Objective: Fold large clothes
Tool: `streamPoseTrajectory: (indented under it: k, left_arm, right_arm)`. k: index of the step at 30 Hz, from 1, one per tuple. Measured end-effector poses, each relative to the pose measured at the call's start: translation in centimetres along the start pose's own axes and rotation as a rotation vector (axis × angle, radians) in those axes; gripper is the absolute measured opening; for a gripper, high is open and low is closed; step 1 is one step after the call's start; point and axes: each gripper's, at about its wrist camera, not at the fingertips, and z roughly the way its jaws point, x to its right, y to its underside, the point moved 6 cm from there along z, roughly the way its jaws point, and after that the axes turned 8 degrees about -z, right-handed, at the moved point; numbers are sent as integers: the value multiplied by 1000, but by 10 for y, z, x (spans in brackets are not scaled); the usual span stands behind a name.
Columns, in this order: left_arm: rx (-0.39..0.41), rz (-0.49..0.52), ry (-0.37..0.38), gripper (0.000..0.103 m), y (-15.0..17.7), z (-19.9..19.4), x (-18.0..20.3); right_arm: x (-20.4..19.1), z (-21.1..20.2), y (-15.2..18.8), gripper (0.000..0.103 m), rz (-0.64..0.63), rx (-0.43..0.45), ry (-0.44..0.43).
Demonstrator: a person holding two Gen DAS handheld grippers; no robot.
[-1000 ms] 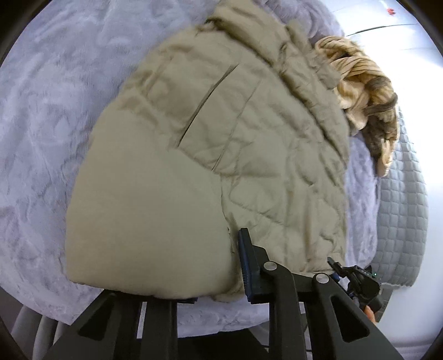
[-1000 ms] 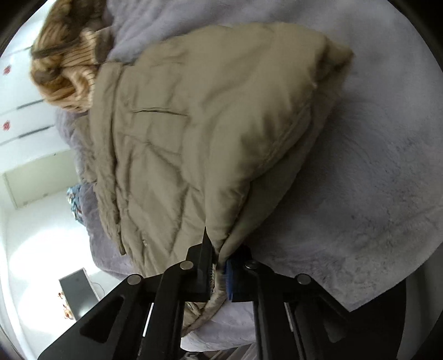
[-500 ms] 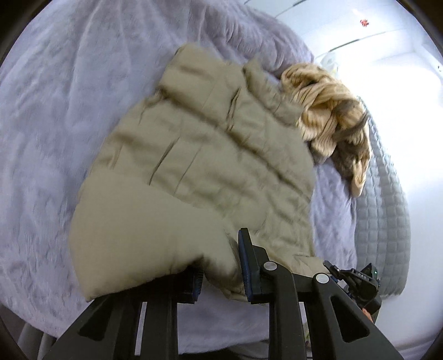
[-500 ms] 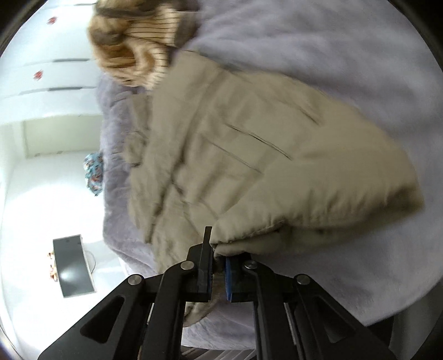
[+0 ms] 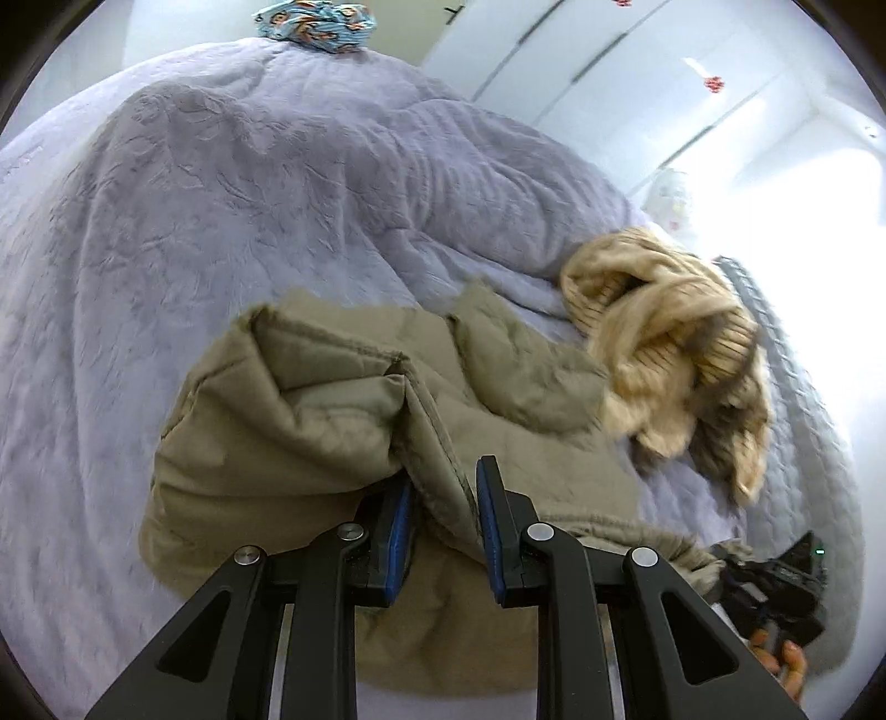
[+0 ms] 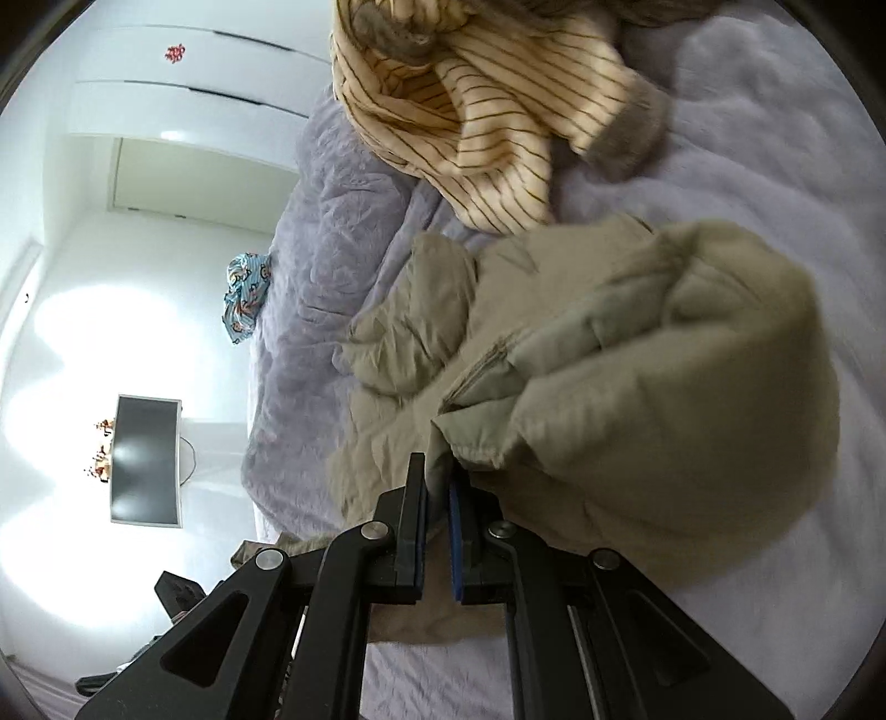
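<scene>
1. Khaki padded jacket (image 5: 310,421) (image 6: 637,399) lies bunched on the bed (image 5: 194,221), on its lavender blanket.
2. Left hand-held gripper (image 5: 443,518) pinches a jacket hem fold.
3. Right hand-held gripper (image 6: 437,493) is clamped on another jacket edge.
4. Striped sweater (image 5: 675,343) (image 6: 487,122) touches the jacket's far side.

you're working in a bedroom at home. the surface under you is a bed covered with a plush lavender blanket (image 5: 232,183), with a grey quilted cover (image 5: 797,399) showing at its edge. clothes lie on it: a khaki padded jacket (image 6: 637,387) and a striped tan sweater (image 6: 487,111). a small patterned blue cloth (image 6: 243,299) sits at the far side of the bed. beyond the bed you can see white wardrobe doors (image 6: 183,72) with a small red ornament (image 6: 176,52), and a flat screen (image 6: 145,459) against the white wall.
</scene>
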Motion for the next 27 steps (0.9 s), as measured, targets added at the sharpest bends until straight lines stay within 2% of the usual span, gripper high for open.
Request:
streamPoseTrajectory:
  k: [4,14,18,20,21,22,23,25,26,27]
  left_arm:
    - [10,2,-48,24,-28,43,-3]
    - [13,155,-168,24,-66,133,-21]
    - [24,129,-165,25,-74,143,-35]
    - [40,153,-179,26,-75,136,-36]
    - [48,172,-186,40,-74,129,-35]
    - [61,196,-191,66,-73,122,-33]
    - [95,224,-192,74,-72,111,-29]
    - [119,287,-166,76,-67,93,-20]
    - [108,308,-161,76,-63,89,-17]
    - [95,329,-156,76,-59,86,-14]
  right_arm:
    - [6,40,-36,7,-13,-19,25]
    - [61,118,-79,7,37,26,140]
    - [73,135,-83,7,55,32,153]
    - [72,136,-82,8,46,33,168]
    - [69,135,-82,9,37,29,175]
    - [65,134,-83,11,16,17,183]
    - [61,134,-84,11,0,8,189]
    - [51,127,-84,12,-48,-5,198]
    - [45,122,-83,16,-78,-10,202]
    - [40,116,-80,28,-106,-9,206]
